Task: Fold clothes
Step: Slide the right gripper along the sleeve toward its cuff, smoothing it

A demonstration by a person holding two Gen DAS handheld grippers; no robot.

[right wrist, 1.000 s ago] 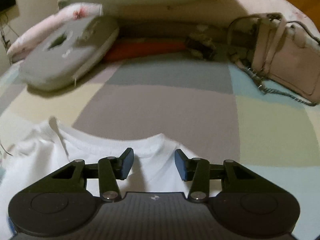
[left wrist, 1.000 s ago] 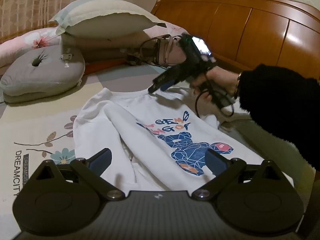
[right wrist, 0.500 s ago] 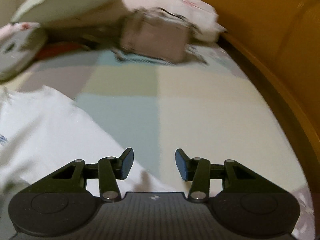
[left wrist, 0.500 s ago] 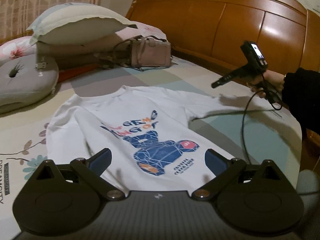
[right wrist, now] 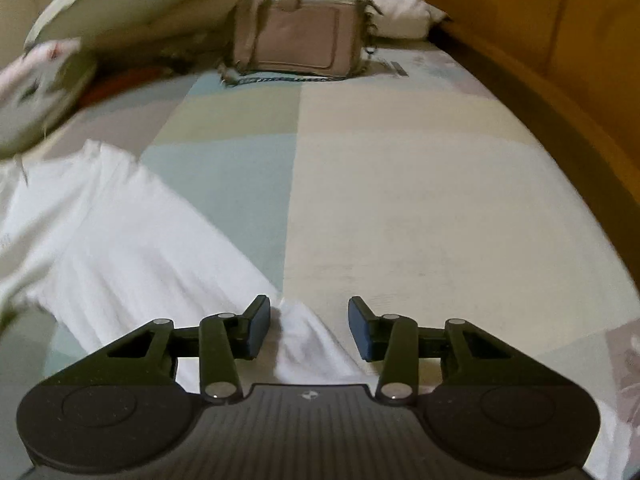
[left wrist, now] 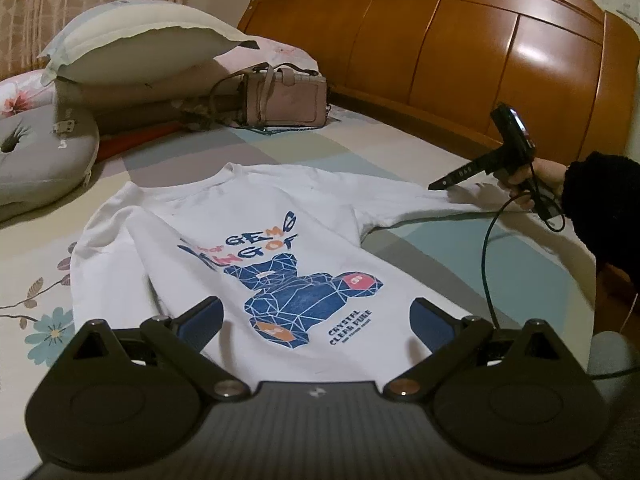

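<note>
A white long-sleeved shirt [left wrist: 256, 208] with a blue bear print lies face up on the bed; its left sleeve is folded over the chest. The other sleeve [left wrist: 400, 208] stretches out to the right. My left gripper [left wrist: 316, 320] hangs open and wide just above the shirt's hem, holding nothing. At the end of the outstretched sleeve is my right gripper [left wrist: 434, 187], held by a hand in a dark sleeve. In the right wrist view the right gripper [right wrist: 308, 320] has the sleeve cloth [right wrist: 300, 336] between its jaws. They are closing, with gaps still showing beside the pads.
A pink handbag [left wrist: 286, 100], stacked pillows [left wrist: 140, 48] and a grey cushion [left wrist: 36, 160] lie beyond the shirt's collar. The wooden headboard [left wrist: 460, 48] runs along the far right. A black cable [left wrist: 486, 256] trails from the right gripper over the bed's right edge.
The right gripper has swept from the collar out to the right, to the sleeve's end, and its jaws have narrowed. The right sleeve now lies drawn out straight. The left gripper stays open.
</note>
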